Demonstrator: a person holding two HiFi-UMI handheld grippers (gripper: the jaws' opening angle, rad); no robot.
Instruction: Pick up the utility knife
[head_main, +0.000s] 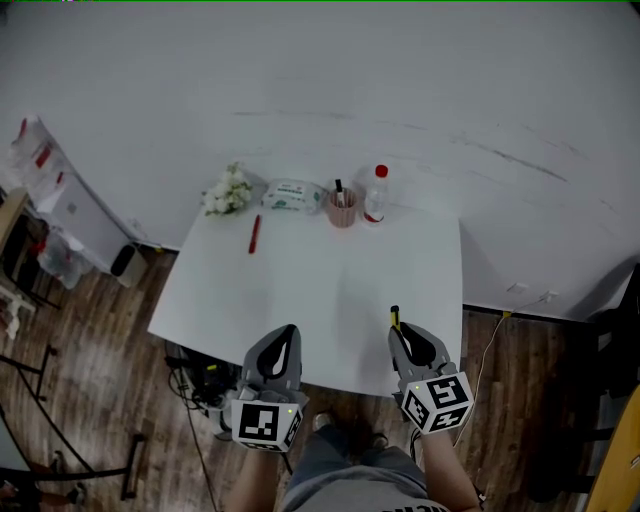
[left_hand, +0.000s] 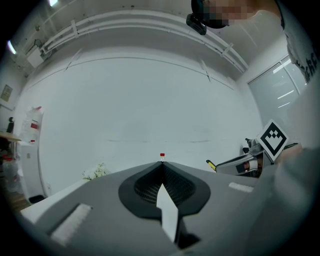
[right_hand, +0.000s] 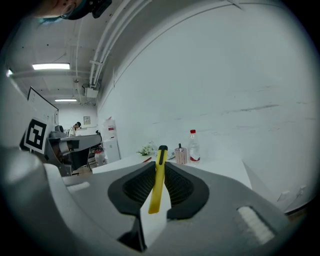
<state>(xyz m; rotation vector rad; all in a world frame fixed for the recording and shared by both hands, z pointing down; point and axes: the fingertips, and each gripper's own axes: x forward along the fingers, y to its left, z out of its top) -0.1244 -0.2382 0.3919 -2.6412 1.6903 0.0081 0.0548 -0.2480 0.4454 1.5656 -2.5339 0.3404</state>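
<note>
a: where is the utility knife (right_hand: 157, 180)?
b: between the jaws of the right gripper (head_main: 400, 335). it's yellow with a black tip, it lies along the jaws, and its black end sticks out past their tips

a: how tight is that gripper on it?
b: the jaws stand only a narrow way apart, just the thickness of the knife, and both ribbed pads press on its flat sides. the knife touches nothing else that i can see

a: and where is that over the table (head_main: 300, 300)?
b: in the head view the gripper hangs at the table's near edge, toward the right corner, pointing away from the person

a: the left gripper (head_main: 286, 340)?
b: beside it, near the middle of the same edge, well apart from the right one. in the left gripper view its jaws meet along one line with nothing between them

a: what else is on the table?
b: all of it sits far from both grippers. a red pen (head_main: 254, 234) lies alone left of centre. along the far edge, by the white wall (head_main: 400, 80), stand white flowers (head_main: 228, 190), a pack of wipes (head_main: 293, 195), a pink cup (head_main: 342, 210) with dark things in it, and a clear bottle (head_main: 375, 195) with a red cap

a: and the floor (head_main: 100, 380)?
b: dark wood boards
</note>
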